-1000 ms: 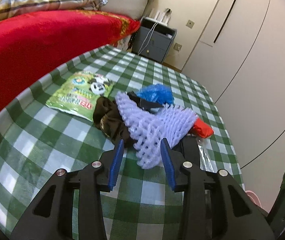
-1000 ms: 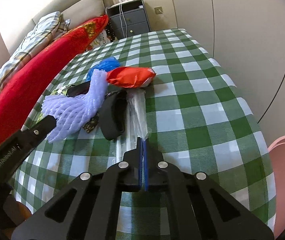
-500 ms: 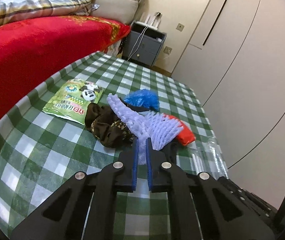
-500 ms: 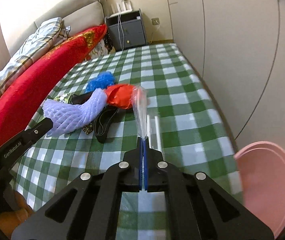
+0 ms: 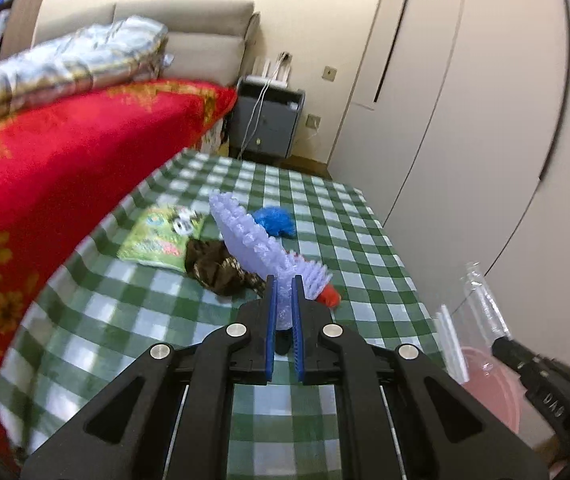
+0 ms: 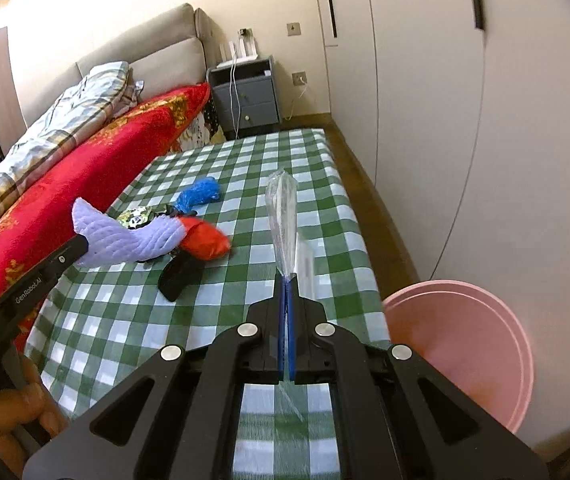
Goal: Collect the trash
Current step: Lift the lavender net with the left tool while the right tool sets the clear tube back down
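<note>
My left gripper is shut on a lilac foam fruit net and holds it lifted above the green checked table; the net also shows in the right wrist view. My right gripper is shut on a clear plastic bag, raised off the table; the bag shows at the right of the left wrist view. On the table lie a red wrapper, a blue crumpled bag, a black item, a brown wrapper and a green snack packet.
A pink bin stands on the floor at the table's right front corner. A bed with a red blanket runs along the table's left side. A grey nightstand and white wardrobe doors stand behind and to the right.
My left gripper closed on the foam net and lifted it. My right gripper raised the clear bag off the table and drew back, bringing the pink bin into view.
</note>
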`<action>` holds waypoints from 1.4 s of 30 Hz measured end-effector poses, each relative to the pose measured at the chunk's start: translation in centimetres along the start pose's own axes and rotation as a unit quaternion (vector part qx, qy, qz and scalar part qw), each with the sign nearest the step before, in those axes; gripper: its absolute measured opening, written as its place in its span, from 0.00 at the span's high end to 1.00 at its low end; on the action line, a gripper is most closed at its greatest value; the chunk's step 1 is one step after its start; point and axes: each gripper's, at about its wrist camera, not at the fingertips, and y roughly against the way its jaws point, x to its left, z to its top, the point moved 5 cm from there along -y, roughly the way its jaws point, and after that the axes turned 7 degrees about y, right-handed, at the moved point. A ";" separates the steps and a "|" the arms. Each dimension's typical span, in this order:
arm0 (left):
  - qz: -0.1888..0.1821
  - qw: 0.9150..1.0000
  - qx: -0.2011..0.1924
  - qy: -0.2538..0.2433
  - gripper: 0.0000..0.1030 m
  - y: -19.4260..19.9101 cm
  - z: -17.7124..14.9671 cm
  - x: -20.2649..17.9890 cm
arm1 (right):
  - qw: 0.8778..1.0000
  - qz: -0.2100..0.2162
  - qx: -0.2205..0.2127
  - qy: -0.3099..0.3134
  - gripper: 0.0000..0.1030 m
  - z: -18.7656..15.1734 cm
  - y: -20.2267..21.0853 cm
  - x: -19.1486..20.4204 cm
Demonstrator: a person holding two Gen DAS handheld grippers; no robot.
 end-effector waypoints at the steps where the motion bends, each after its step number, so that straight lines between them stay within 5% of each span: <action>1: -0.001 1.000 -0.009 -0.008 0.93 0.6 0.2 -0.3 | 1.000 0.000 -0.003 0.001 0.99 -0.1 0.4 -0.1; 16: -0.037 0.995 -0.078 -0.039 0.94 6.1 1.7 -1.3 | 1.000 -0.007 -0.028 -0.004 0.99 -1.0 5.2 -1.2; 42: -0.001 1.000 -0.009 -0.008 0.94 4.8 0.5 1.7 | 0.997 0.073 0.036 0.018 0.94 -3.1 -4.3 4.1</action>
